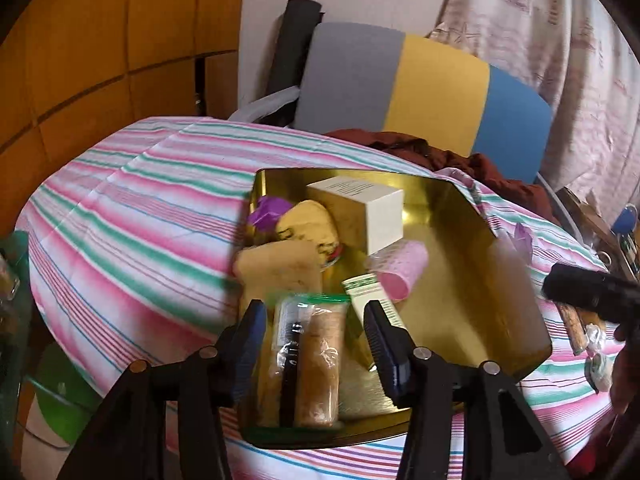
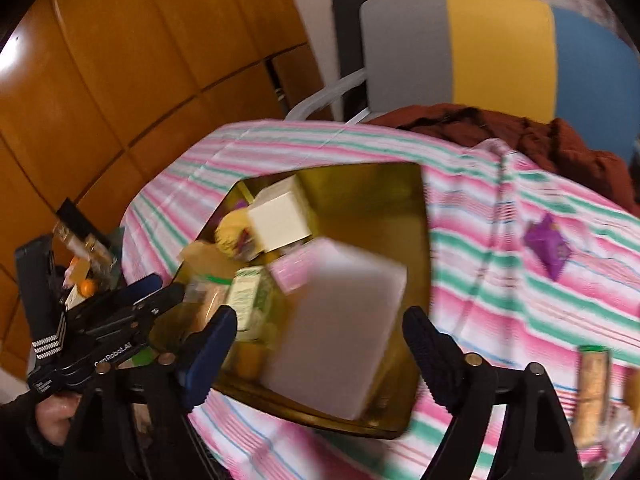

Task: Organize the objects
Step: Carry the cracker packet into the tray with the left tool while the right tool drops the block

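While both grippers hang over the gold tin [image 1: 460, 208], the left gripper [image 1: 316, 332] spreads wide around a wrapped snack bar [image 1: 320, 360] lying inside. Blurred between the parted right gripper [image 2: 320, 344] fingers, a white block [image 2: 340, 324] sits over the tin, contact unclear.

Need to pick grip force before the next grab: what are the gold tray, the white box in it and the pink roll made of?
The tray looks like thin metal, gold and glossy: its walls mirror the contents. The white box looks like matte cardboard, with crisp edges and small print. The pink roll seems soft foam or rubbery mesh, judging by its dotted texture; blur leaves that open.
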A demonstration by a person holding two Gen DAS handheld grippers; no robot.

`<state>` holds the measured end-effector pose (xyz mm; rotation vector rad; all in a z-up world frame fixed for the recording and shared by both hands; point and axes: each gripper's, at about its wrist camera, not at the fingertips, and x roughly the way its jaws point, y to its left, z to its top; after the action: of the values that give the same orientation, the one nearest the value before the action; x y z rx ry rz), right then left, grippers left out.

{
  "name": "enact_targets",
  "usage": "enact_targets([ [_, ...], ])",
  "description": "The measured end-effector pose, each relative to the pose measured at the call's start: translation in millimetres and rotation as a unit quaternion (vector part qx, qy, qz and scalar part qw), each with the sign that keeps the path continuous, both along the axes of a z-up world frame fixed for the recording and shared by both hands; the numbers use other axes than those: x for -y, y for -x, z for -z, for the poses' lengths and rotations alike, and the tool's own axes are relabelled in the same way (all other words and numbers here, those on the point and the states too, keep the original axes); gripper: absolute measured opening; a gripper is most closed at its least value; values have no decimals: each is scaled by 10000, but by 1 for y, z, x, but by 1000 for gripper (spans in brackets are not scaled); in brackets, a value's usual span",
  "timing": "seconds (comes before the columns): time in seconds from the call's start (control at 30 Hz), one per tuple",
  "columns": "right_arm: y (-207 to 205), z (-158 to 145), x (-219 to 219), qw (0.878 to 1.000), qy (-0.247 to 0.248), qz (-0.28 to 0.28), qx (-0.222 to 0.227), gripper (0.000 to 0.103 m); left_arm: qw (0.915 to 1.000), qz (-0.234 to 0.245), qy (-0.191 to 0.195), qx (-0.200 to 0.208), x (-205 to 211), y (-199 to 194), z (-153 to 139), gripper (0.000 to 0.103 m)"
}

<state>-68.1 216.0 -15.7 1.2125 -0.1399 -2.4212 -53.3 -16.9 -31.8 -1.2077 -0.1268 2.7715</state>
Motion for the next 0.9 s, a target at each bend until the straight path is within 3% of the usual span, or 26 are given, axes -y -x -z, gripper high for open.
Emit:
enact_targets([
  [0.33, -13, 19, 17, 9995, 63, 84, 301, 94, 9994, 127, 96, -298, 3, -13, -8, 52],
  [0.53, -24, 14, 18, 9995, -40, 235, 228, 101, 9988, 333, 136, -346, -9, -16, -15, 52],
  [0.9, -39, 13, 21, 9971, -517, 566, -28, 103, 9977, 510, 253, -375, -18, -23, -16, 52],
])
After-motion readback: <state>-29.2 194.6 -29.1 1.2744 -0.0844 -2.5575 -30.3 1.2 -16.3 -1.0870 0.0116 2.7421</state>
